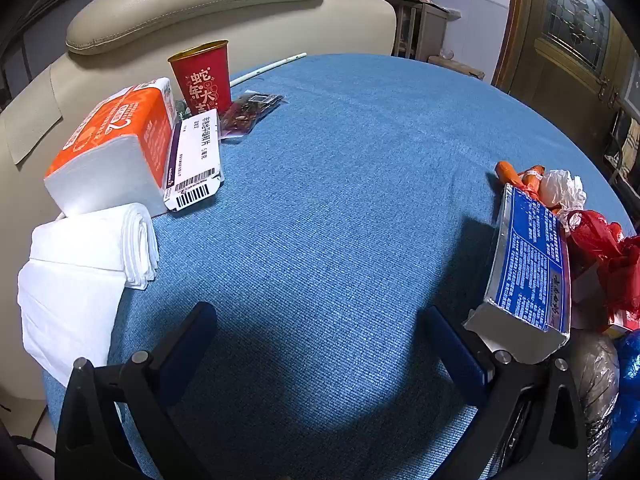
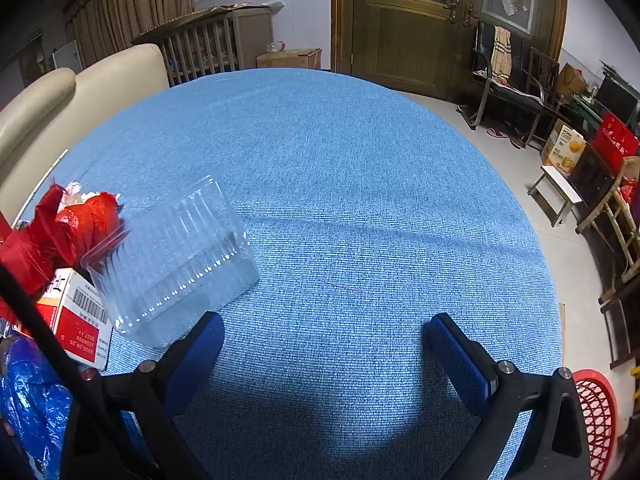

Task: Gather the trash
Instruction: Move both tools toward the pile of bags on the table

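Note:
My left gripper point(image 1: 320, 332) is open and empty above the blue tablecloth point(image 1: 340, 200). To its right lies a trash pile: a blue and silver box point(image 1: 528, 276), a red plastic bag point(image 1: 604, 256), crumpled white paper point(image 1: 562, 190) and an orange wrapper point(image 1: 516, 174). My right gripper point(image 2: 326, 340) is open and empty. A clear plastic clamshell point(image 2: 172, 264) lies just left of its left finger point(image 2: 200, 356), beside the red bag point(image 2: 60, 232), a red and white box point(image 2: 76, 320) and a blue bag point(image 2: 32, 400).
At the table's left in the left wrist view: an orange tissue pack point(image 1: 116, 148), a white medicine box point(image 1: 196, 160), a red paper cup point(image 1: 202, 78), a dark snack wrapper point(image 1: 252, 114), folded white tissues point(image 1: 88, 272). A cream sofa point(image 1: 200, 4) stands behind. A red basket point(image 2: 596, 412) sits on the floor right.

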Demonstrator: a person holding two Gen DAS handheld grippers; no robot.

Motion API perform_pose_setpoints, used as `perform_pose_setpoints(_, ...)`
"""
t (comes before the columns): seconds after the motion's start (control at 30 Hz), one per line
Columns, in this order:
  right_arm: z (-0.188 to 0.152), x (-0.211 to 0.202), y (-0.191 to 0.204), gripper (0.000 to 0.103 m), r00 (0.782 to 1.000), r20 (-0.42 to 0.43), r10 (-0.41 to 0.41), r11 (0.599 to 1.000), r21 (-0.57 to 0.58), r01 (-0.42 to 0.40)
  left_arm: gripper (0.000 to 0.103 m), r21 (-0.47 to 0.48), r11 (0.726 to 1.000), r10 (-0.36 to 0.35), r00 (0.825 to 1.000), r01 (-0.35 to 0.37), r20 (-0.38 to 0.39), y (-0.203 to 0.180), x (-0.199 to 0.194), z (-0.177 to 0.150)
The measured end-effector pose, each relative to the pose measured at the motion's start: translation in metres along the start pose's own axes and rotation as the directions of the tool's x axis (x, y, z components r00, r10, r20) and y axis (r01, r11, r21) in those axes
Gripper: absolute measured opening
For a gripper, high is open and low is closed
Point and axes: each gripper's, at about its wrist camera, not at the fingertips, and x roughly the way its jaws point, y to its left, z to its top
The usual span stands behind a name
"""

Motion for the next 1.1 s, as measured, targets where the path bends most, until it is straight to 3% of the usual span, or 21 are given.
perform_pose_setpoints(0.87, 0.000, 0.000, 0.000, 0.103, 1.000, 0.001, 0.000, 1.000, 0.000, 0.000, 0.103, 0.004, 1.000, 0.003, 1.000, -0.003, 0.001, 0.001, -0.004, -0.003)
perform_pose_setpoints(1.1, 0.000, 0.000, 0.000, 0.103, 1.000, 0.001, 0.000, 1.000, 0.000, 0.000, 0.103, 0.033, 0.999, -0.017, 0.994, 0.013, 0.105, 0.010, -0.052, -0.012)
